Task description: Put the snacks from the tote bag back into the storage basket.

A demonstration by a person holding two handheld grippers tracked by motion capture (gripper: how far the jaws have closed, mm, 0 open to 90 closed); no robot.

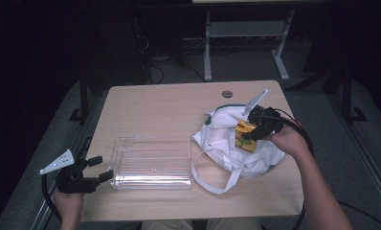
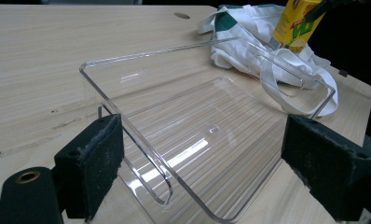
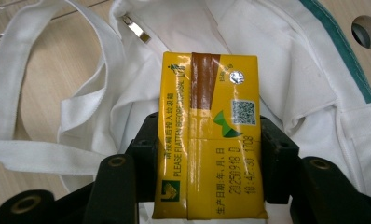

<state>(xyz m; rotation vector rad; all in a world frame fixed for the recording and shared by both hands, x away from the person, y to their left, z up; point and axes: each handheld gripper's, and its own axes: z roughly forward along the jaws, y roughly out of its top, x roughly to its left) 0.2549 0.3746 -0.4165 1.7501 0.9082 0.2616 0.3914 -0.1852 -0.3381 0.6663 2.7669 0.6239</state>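
A yellow drink carton [image 1: 245,135] [image 3: 210,140] [image 2: 297,24] is clamped between the jaws of my right gripper [image 1: 250,134] [image 3: 210,158], held just above a white cloth bag [image 1: 236,146] [image 3: 305,93] [image 2: 249,42] with green trim at the table's right. A clear plastic tray [image 1: 150,163] [image 2: 207,135] lies empty at the front left. My left gripper [image 1: 98,168] [image 2: 202,163] stands open at the tray's left end, one pad [image 2: 92,163] outside the near wall, the other [image 2: 323,168] farther right; I cannot tell whether it touches.
The bag's long white straps [image 1: 212,179] [image 3: 48,121] loop over the wooden table [image 1: 169,105] between bag and tray. A round cable hole [image 1: 227,94] sits near the far edge. Beyond the table stand desk legs on a dark floor.
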